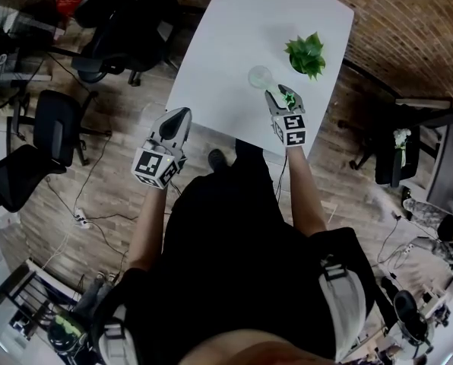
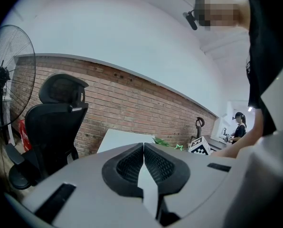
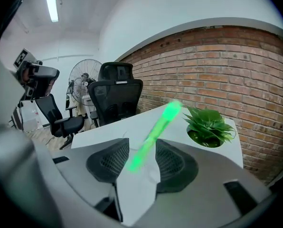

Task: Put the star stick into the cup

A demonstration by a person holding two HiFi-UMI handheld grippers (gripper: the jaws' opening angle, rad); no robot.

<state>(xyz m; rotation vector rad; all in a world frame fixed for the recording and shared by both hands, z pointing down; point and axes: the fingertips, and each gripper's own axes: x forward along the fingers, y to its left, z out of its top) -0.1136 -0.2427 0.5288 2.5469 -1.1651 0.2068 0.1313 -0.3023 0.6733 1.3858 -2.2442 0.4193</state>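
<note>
The star stick (image 3: 153, 134), bright green and blurred, slants up to the right between the fingers of my right gripper (image 3: 141, 148), whose jaws stand apart and do not press on it. In the head view its green star (image 1: 289, 97) shows at the right gripper (image 1: 281, 95), just below and right of the clear cup (image 1: 260, 76) on the white table (image 1: 234, 29). My left gripper (image 1: 177, 116) hovers at the table's near left edge, shut and empty, its pads (image 2: 132, 165) meeting in a closed line.
A potted green plant (image 1: 306, 54) stands right of the cup, near the table's right edge. Black office chairs (image 1: 116, 36) and a fan (image 1: 14, 21) stand on the wooden floor to the left. A brick wall (image 3: 236, 65) runs behind the table.
</note>
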